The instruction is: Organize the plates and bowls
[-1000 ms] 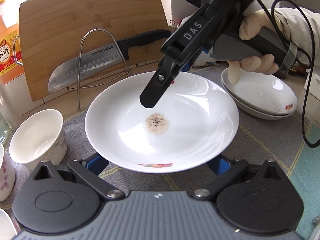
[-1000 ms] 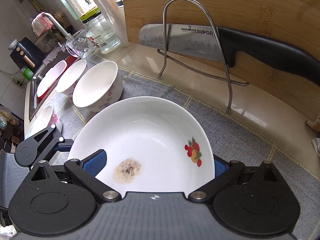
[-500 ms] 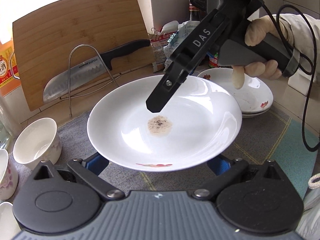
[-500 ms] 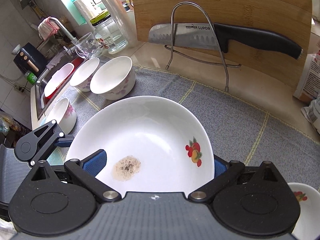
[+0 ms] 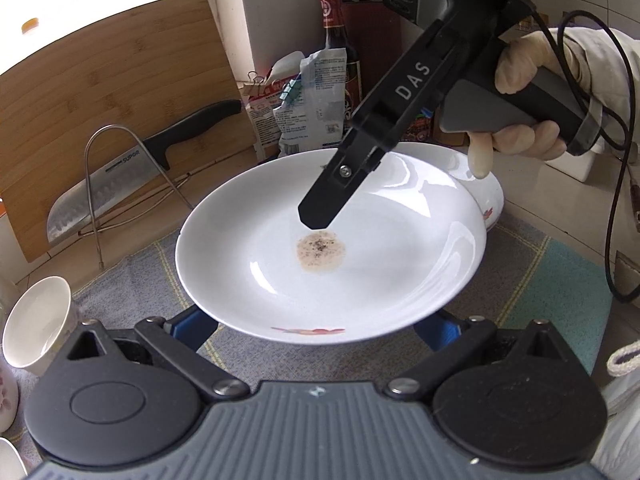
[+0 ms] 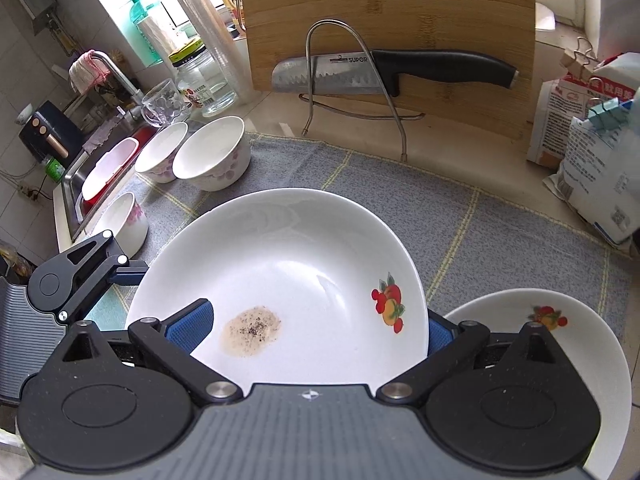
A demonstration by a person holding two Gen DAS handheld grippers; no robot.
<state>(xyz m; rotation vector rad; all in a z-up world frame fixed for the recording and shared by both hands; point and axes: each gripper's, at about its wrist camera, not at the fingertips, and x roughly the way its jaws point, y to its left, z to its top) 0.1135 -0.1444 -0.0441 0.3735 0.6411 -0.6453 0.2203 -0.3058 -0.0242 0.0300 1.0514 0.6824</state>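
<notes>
left wrist view: the white plate (image 5: 360, 280), marked with a brown peppery smear (image 5: 321, 251) near its middle, is lifted above the grey checked mat (image 5: 532, 280), its far edge overlapping the stacked plates (image 5: 486, 192) beyond it. the right claw (image 5: 316, 216) reaches in from the upper right, gripped by a gloved hand (image 5: 520, 100), one finger lying over the plate's inside; its other finger is hidden, so i cannot tell from here how it stands. the left claw (image 5: 320, 324) is spread wide, its blue pads on either side beneath the plate's near rim; whether they touch it is unclear.

right wrist view: the right claw (image 6: 308, 328) has the plate (image 6: 288, 264) by its near rim, between its blue pads (image 6: 188, 324). bowls (image 6: 210, 158) sit at the mat's far left, and a knife (image 6: 384, 70) rests in a wire stand before the cutting board (image 6: 384, 8) on the counter (image 6: 460, 140)
</notes>
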